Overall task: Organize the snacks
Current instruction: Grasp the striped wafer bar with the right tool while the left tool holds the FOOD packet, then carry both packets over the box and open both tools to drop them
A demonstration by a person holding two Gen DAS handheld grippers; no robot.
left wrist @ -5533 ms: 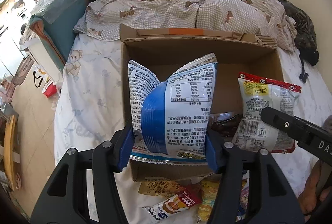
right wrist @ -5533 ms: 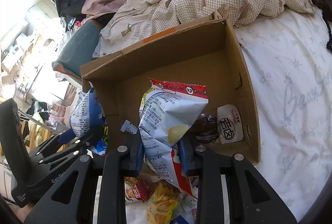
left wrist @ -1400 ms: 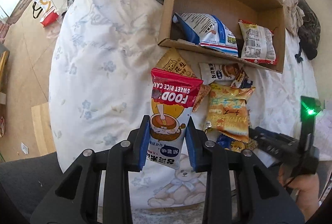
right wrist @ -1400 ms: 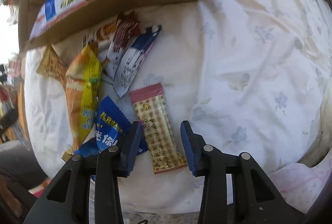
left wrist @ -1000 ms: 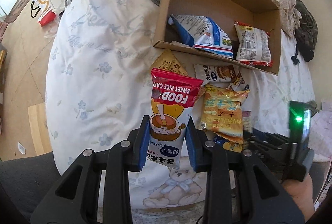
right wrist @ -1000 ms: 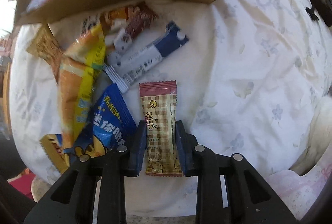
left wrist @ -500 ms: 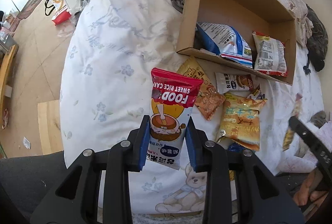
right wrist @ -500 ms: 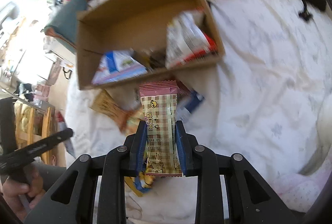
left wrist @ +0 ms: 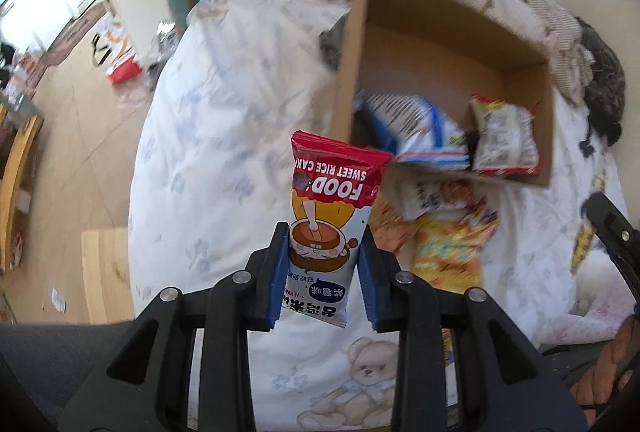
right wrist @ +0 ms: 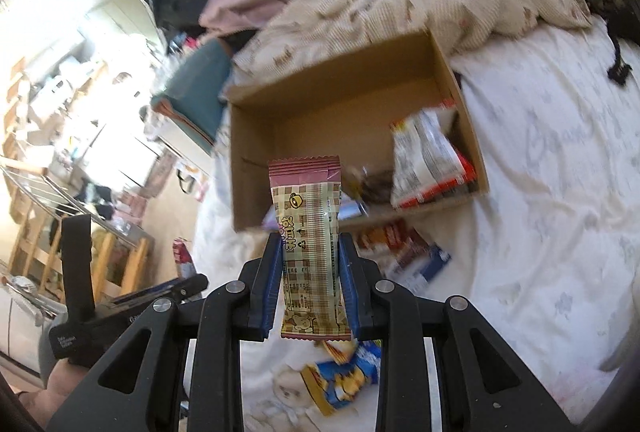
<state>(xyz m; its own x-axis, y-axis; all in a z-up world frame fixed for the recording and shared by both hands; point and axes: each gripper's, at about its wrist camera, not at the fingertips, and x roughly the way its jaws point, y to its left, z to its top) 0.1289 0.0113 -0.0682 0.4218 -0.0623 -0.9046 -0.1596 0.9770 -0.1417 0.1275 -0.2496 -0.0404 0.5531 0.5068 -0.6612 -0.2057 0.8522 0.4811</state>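
Right now I'm gripping one snack in each hand, both held up over the bed (left wrist: 224,135).

L gripper (left wrist: 324,274): jaws clamped on the rice cake pack (left wrist: 330,220), blue pads pressing both edges. Pack is standing upright, red top pointing to 12, print upside down to me.

R gripper (right wrist: 308,282): jaws clamped on the checked bar (right wrist: 310,244), pink-brown crimp at the top, also upright, bottom end hanging just below the pads.

Box (left wrist: 448,39) is sitting open on the sheet; in the L view it's at 1 o'clock from the pack, in the R view at 12 to 1 behind the bar. Inside it: blue-white bag (left wrist: 416,131) lying toward the near wall, red-edged bag (left wrist: 504,139) just beside it at 3 o'clock.

Loose snacks are lying on the sheet btwn box and me: orange bag (left wrist: 448,256) at 3 o'clock from the L gripper, a few blurred packs above it, near the box wall. In the R view a blue pack (right wrist: 344,380) is showing under the bar at 6.

Quilt (right wrist: 420,3) is bunched beyond the box. Floor (left wrist: 80,159) at 9 o'clock.
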